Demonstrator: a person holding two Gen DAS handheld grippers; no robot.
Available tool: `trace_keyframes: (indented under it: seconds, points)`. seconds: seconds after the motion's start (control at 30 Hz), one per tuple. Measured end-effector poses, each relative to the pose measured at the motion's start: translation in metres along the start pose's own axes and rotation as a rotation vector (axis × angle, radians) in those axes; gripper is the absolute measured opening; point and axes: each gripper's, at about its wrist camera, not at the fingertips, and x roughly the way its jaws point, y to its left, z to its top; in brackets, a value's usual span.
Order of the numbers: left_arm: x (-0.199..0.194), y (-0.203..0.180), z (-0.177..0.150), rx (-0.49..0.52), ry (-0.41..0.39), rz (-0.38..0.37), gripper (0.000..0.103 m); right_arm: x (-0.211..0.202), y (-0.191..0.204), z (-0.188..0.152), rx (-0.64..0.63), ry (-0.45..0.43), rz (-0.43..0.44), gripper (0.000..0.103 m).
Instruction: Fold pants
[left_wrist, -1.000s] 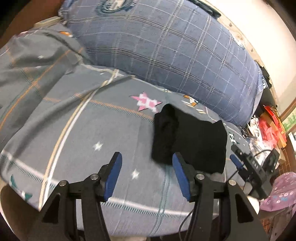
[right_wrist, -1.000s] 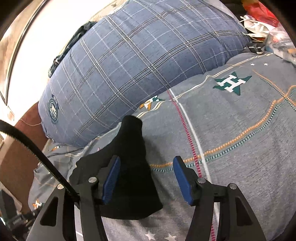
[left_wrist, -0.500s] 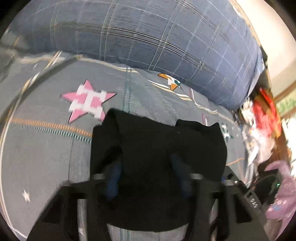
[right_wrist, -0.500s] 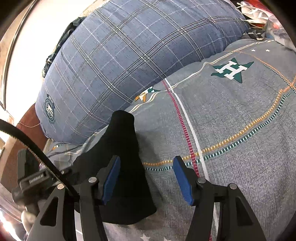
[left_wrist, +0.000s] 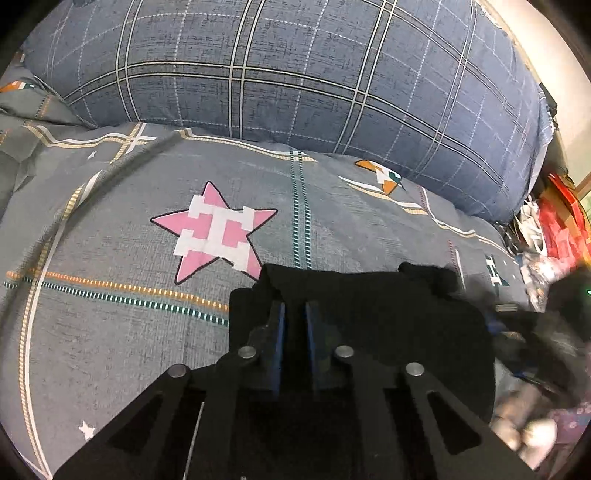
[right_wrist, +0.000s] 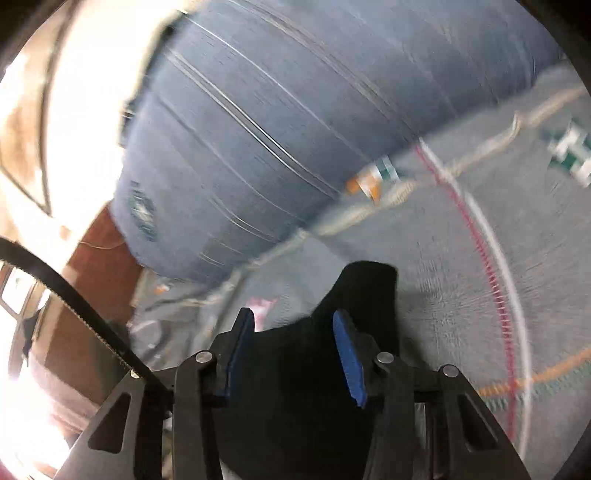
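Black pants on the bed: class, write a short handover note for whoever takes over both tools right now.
Left tool: shut on the black pants, pinching a fold near their far edge.
Right tool: jaws closing, pants between them, pads not yet pressing.
Pants lie bunched on the grey bedsheet, beside the pink star, in front of the blue plaid pillow.
Done: left grip taken.
Left: finish the right grip, then probably lift, spread and fold.

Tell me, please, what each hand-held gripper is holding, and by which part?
The left hand-held gripper pinches the black pants at their near-left edge. The right hand-held gripper is closing astride them, not yet gripping.
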Motion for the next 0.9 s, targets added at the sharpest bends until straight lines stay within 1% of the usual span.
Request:
trace_keyframes:
  seconds: [0.03, 0.07, 0.1, 0.13, 0.17, 0.2, 0.23, 0.27, 0.33, 0.37, 0.4, 0.43, 0.5, 0.6, 0.67, 0.8, 0.9]
  points:
    - [0.001, -0.001, -0.001, 0.007, -0.004, 0.007, 0.012, 0.018, -0.018, 0.0, 0.056, 0.054, 0.016, 0.045]
    - [0.001, -0.002, -0.001, 0.014, -0.004, 0.01, 0.013, 0.022, -0.031, -0.002, 0.102, 0.035, 0.075, 0.043]
    - [0.001, -0.002, 0.001, 0.013, 0.005, 0.005, 0.013, 0.019, -0.043, -0.003, 0.144, -0.005, 0.143, 0.042]
    - [0.0, 0.0, 0.002, -0.004, 0.015, -0.009, 0.013, 0.018, -0.051, -0.003, 0.19, 0.0, 0.178, 0.041]
    - [-0.004, 0.005, 0.005, -0.041, 0.025, -0.039, 0.013, 0.014, -0.052, -0.003, 0.207, -0.005, 0.188, 0.041]
    - [-0.012, 0.013, 0.008, -0.098, 0.024, -0.089, 0.013, 0.007, -0.048, -0.002, 0.193, -0.023, 0.182, 0.043]
    - [-0.02, 0.019, 0.01, -0.134, 0.013, -0.117, 0.015, 0.0, -0.042, -0.002, 0.17, -0.039, 0.178, 0.048]
    - [-0.028, 0.025, 0.011, -0.156, -0.001, -0.139, 0.018, -0.008, -0.035, -0.001, 0.138, -0.058, 0.169, 0.05]
    - [-0.044, 0.034, 0.01, -0.161, -0.032, -0.157, 0.041, -0.023, -0.019, -0.001, 0.063, -0.08, 0.132, 0.064]
    - [-0.05, 0.038, 0.008, -0.158, -0.045, -0.156, 0.045, -0.028, -0.013, -0.003, 0.033, -0.088, 0.107, 0.065]
    - [-0.054, 0.041, 0.005, -0.153, -0.055, -0.155, 0.052, -0.032, -0.009, -0.006, 0.005, -0.093, 0.079, 0.065]
    - [-0.057, 0.045, 0.001, -0.15, -0.056, -0.158, 0.055, -0.035, -0.007, -0.009, -0.013, -0.093, 0.052, 0.066]
    - [-0.056, 0.049, -0.009, -0.151, -0.035, -0.16, 0.059, -0.038, -0.008, -0.013, -0.003, -0.084, 0.034, 0.066]
    - [-0.057, 0.05, -0.026, -0.135, -0.015, -0.124, 0.059, -0.039, -0.014, -0.019, 0.034, -0.086, 0.05, 0.066]
    - [-0.063, 0.049, -0.036, -0.113, -0.03, -0.097, 0.059, -0.04, -0.012, -0.021, 0.015, -0.106, 0.02, 0.066]
    - [-0.086, 0.036, -0.058, -0.036, -0.099, 0.01, 0.059, -0.046, 0.003, -0.033, -0.057, -0.134, -0.061, 0.066]
    - [-0.104, 0.023, -0.073, 0.019, -0.148, 0.081, 0.059, -0.058, 0.018, -0.054, -0.119, -0.16, -0.116, 0.066]
